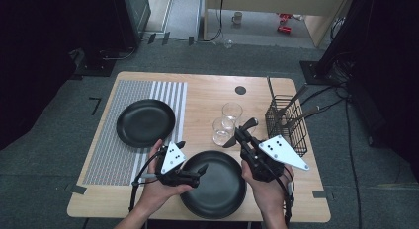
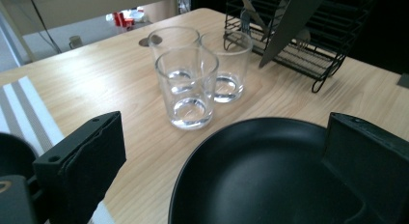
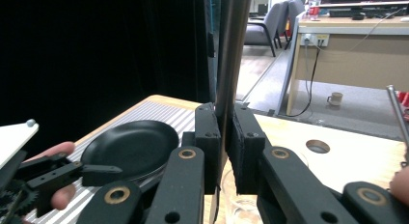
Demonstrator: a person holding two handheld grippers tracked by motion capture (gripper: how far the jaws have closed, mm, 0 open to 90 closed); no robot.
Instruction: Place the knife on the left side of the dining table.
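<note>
On the wooden table (image 1: 202,98), the right tool (image 3: 224,151) clamps an upright knife (image 3: 230,55).

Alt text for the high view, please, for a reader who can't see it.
Two hands hold claws over a near black plate: the left claw open, the right claw shut on a knife beside two glasses. Farther left, another black plate rests on a striped placemat.

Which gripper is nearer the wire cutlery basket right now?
Right. The right gripper, shut on a knife, sits just beside the wire cutlery basket at the table's right edge. The left gripper, open, hovers over the near black plate, farther from the basket.
</note>
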